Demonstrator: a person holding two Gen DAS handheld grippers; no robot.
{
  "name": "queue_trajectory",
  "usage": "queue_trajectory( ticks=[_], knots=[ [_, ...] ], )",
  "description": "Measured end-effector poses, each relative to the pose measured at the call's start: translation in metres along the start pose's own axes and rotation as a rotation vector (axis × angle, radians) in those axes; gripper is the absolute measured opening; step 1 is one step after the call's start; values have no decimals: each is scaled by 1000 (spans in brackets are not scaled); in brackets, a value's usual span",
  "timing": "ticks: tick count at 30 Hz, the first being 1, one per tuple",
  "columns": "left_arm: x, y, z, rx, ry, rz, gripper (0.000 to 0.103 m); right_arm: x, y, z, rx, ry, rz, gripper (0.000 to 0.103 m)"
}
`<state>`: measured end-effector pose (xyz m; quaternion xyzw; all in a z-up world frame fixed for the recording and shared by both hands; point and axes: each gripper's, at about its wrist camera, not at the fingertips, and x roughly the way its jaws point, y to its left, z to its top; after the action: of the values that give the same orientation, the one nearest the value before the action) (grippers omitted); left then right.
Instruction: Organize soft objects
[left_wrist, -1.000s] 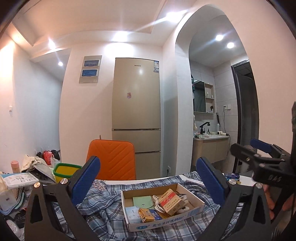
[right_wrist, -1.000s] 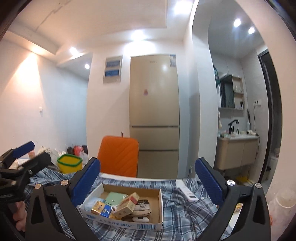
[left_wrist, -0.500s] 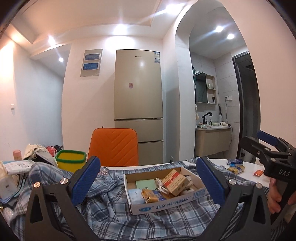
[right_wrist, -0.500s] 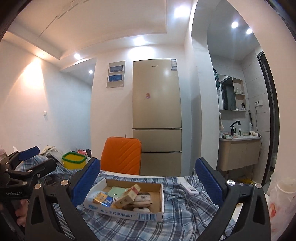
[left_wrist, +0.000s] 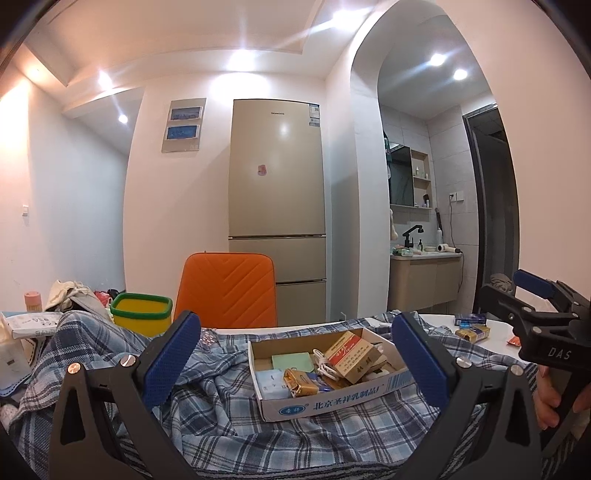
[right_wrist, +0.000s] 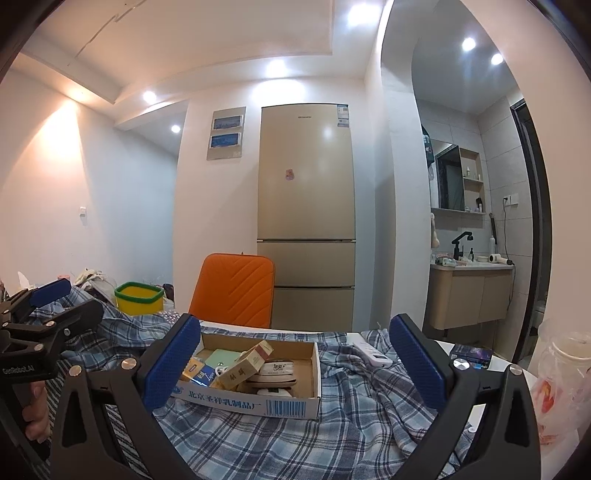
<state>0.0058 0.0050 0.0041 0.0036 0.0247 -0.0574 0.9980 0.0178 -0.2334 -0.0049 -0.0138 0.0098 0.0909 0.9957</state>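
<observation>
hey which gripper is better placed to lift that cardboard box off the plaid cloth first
Probably the right gripper. In its view the cardboard box sits low between its open fingers, while in the left view it lies right of centre, toward the right finger. The plaid cloth stays pinned beneath it.

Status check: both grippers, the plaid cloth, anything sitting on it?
Left gripper open, empty. Right gripper open, empty. Plaid cloth rumpled on the table, ungrasped. Cardboard box of small items sits on it; white remote too.

Your left gripper (left_wrist: 295, 354) hangs spread over the plaid cloth (left_wrist: 229, 398); cardboard box (left_wrist: 332, 398) at 12 o'clock, right gripper (left_wrist: 532, 306) at 3.
</observation>
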Motion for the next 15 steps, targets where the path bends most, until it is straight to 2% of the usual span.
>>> queue_trajectory(
  ticks=[5, 15],
  knots=[
    [-1, 0, 0, -1, -10, -1, 103, 3, 2, 1, -15, 16, -36, 103],
    [-4, 1, -2, -1, -25, 17, 103, 4, 0, 1, -13, 12, -18, 103]
  ],
)
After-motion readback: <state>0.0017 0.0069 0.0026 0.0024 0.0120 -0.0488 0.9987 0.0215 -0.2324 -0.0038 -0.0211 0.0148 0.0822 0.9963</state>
